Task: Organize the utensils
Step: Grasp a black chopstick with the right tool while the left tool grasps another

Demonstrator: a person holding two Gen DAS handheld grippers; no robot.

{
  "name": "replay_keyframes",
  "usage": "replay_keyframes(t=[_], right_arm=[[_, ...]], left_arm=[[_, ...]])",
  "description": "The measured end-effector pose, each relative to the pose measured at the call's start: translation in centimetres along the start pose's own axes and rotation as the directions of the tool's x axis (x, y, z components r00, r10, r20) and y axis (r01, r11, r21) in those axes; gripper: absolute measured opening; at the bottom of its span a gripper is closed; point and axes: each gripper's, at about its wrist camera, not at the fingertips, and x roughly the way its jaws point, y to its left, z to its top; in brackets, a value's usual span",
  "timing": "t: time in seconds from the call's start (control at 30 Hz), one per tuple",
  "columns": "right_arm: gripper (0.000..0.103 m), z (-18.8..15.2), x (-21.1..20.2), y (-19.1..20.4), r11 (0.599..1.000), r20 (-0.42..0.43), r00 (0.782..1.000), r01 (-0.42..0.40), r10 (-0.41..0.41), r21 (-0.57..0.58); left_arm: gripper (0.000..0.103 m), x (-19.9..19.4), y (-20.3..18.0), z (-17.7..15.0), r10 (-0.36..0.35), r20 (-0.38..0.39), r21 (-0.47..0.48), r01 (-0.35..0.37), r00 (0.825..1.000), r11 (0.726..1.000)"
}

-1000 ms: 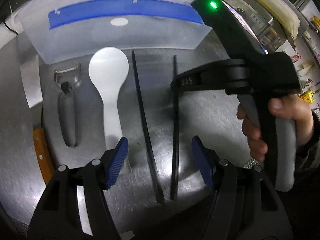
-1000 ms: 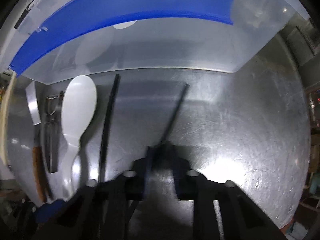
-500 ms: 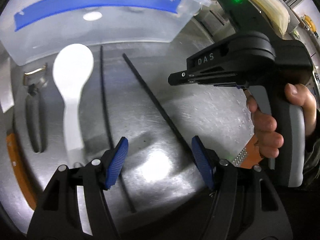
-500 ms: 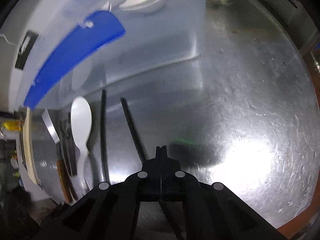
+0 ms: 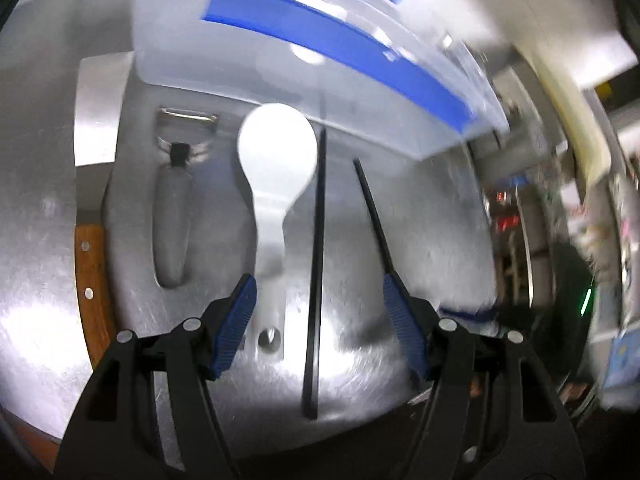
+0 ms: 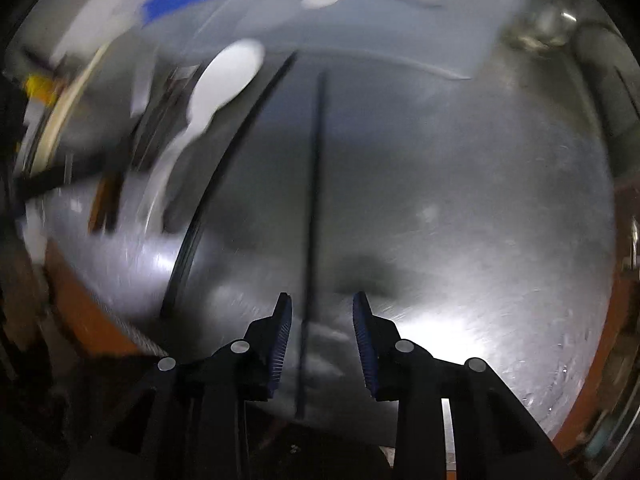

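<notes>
My right tongs (image 6: 320,340) hang spread over a thin, stiff, slippery-looking chopstick (image 6: 314,208) near the bench edge; I'd pinch mid-shaft.

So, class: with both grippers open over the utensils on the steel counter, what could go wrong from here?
1. The right gripper is open around one thin black chopstick; it may slip or roll when pinched.
2. The left gripper spans the other chopstick and the white rice paddle handle, so it might grab both.
3. Motion blur suggests fast movement, which could spoil alignment.
</notes>
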Motion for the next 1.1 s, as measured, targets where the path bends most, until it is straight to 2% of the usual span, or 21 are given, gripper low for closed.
replay_keyframes(t=[0.1,0.13,0.17,0.33,0.5,0.57,0.73,0.93,1.0,1.03,1.07,1.1], right_arm=[[0.033,0.1,1.8,1.5,0.998,-0.051,0.998,0.034,-0.037,-0.057],[0.023,0.1,2.5,1.4,0.998,-0.081,0.996,0.040,-0.045,-0.054],[0.008,0.3,3.0,1.1,0.998,-0.104,0.994,0.039,-0.044,-0.043],[0.007,0.3,3.0,-0.7,0.999,-0.091,0.996,-0.016,0.020,0.042],[0.007,-0.1,2.1,-3.9,0.976,-0.063,0.983,-0.165,0.175,0.141],[0.007,-0.5,1.7,-4.9,0.958,-0.064,0.967,-0.232,0.246,0.167],[0.007,-1.1,1.2,-6.7,0.919,-0.063,0.934,-0.332,0.352,0.214],[0.007,-0.8,0.9,-7.3,0.893,-0.051,0.913,-0.383,0.405,0.236],[0.007,-1.7,1.2,-6.3,0.891,-0.052,0.910,-0.388,0.411,0.237],[0.007,-1.8,1.0,-6.3,0.889,-0.055,0.908,-0.392,0.415,0.235],[0.007,-1.9,0.1,-6.1,0.889,-0.058,0.907,-0.395,0.418,0.234],[0.007,-1.8,0.0,-6.1,0.887,-0.061,0.904,-0.398,0.422,0.234]], left_arm=[[0.063,0.4,-0.4,0.3,-0.063,0.006,-0.033,0.063,0.998,0.997],[0.063,0.7,-0.4,0.5,-0.086,-0.002,-0.044,0.086,0.996,0.995],[0.063,1.3,-0.6,0.6,-0.124,-0.021,-0.058,0.123,0.992,0.991],[0.063,3.6,-2.2,0.6,-0.215,-0.075,-0.105,0.207,0.974,0.973],[0.063,6.8,-4.0,0.2,-0.309,-0.161,-0.168,0.282,0.937,0.944],[0.063,7.8,-4.7,0.0,-0.312,-0.183,-0.174,0.281,0.933,0.944],[0.063,10.5,-6.2,-0.7,-0.312,-0.246,-0.207,0.265,0.918,0.942],[0.063,12.9,-7.1,-1.9,-0.307,-0.321,-0.242,0.236,0.896,0.941],[0.062,13.4,-7.1,-2.3,-0.315,-0.326,-0.265,0.234,0.891,0.935],[0.058,13.6,-7.1,-2.4,-0.322,-0.323,-0.278,0.235,0.890,0.931],[0.045,13.7,-7.1,-2.5,-0.314,-0.323,-0.279,0.227,0.893,0.933],[0.037,13.7,-6.9,-2.6,-0.301,-0.321,-0.287,0.211,0.898,0.934]])
